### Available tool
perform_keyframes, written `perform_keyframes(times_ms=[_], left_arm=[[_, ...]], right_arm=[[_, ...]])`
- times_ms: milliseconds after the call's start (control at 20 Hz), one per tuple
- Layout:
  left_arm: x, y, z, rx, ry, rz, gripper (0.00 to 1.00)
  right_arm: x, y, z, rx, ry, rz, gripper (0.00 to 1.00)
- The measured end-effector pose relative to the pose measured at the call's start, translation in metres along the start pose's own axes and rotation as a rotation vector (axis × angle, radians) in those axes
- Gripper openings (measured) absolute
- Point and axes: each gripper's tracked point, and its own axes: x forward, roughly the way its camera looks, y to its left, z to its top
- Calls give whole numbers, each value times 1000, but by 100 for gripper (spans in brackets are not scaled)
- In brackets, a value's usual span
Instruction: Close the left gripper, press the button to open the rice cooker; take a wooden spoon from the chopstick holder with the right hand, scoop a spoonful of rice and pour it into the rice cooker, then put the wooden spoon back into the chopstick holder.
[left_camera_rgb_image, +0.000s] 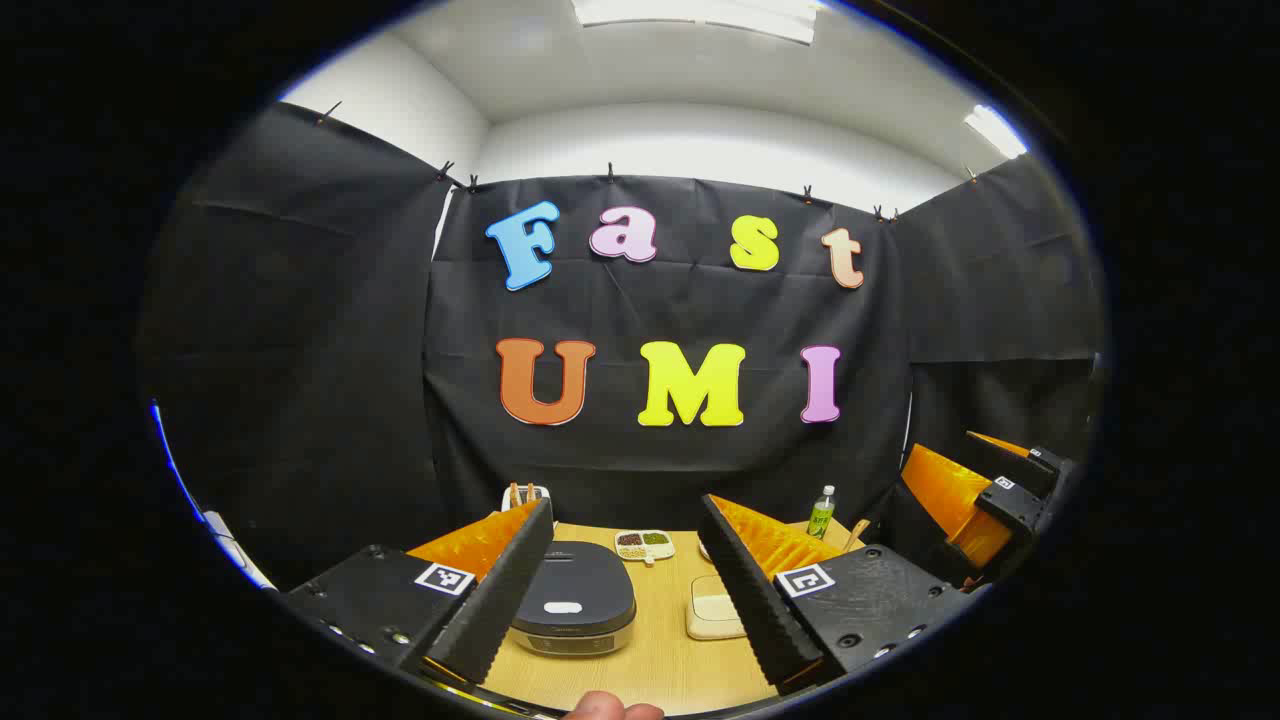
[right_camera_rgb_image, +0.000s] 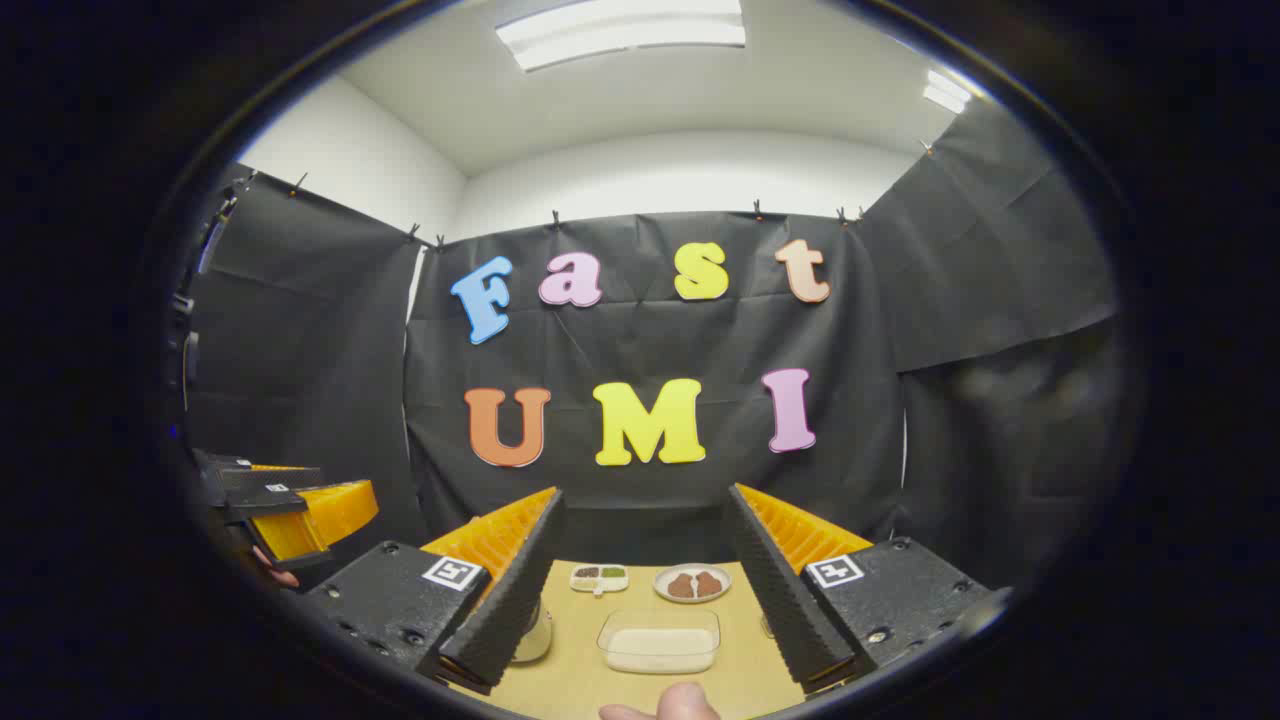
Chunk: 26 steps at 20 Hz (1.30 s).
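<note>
I hold my left tool (left_camera_rgb_image: 625, 590) wide open and empty above the light wooden surface (left_camera_rgb_image: 660, 660); the rice cooker (left_camera_rgb_image: 573, 600) sits shut between its fingers, the chopstick holder (left_camera_rgb_image: 524, 495) behind it by the black cloth wall. My right tool (right_camera_rgb_image: 640, 590) also gapes empty, over a clear tub of rice (right_camera_rgb_image: 660, 640). White ceiling lights glow overhead.

Black cloth walls (left_camera_rgb_image: 300, 350), white ceiling, bright ceiling light (right_camera_rgb_image: 620, 30).
</note>
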Motion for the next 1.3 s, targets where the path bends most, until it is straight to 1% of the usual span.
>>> perform_keyframes(times_ms=[500, 900, 1300], left_arm=[[5, -5, 3, 6, -8, 26, 94], [12, -9, 3, 13, -14, 34, 94], [25, 0, 1, 34, -23, 77, 94]], right_arm=[[7, -13, 2, 13, -4, 13, 100], [14, -24, 2, 22, -2, 5, 100], [30, -35, -7, 23, 20, 5, 100]])
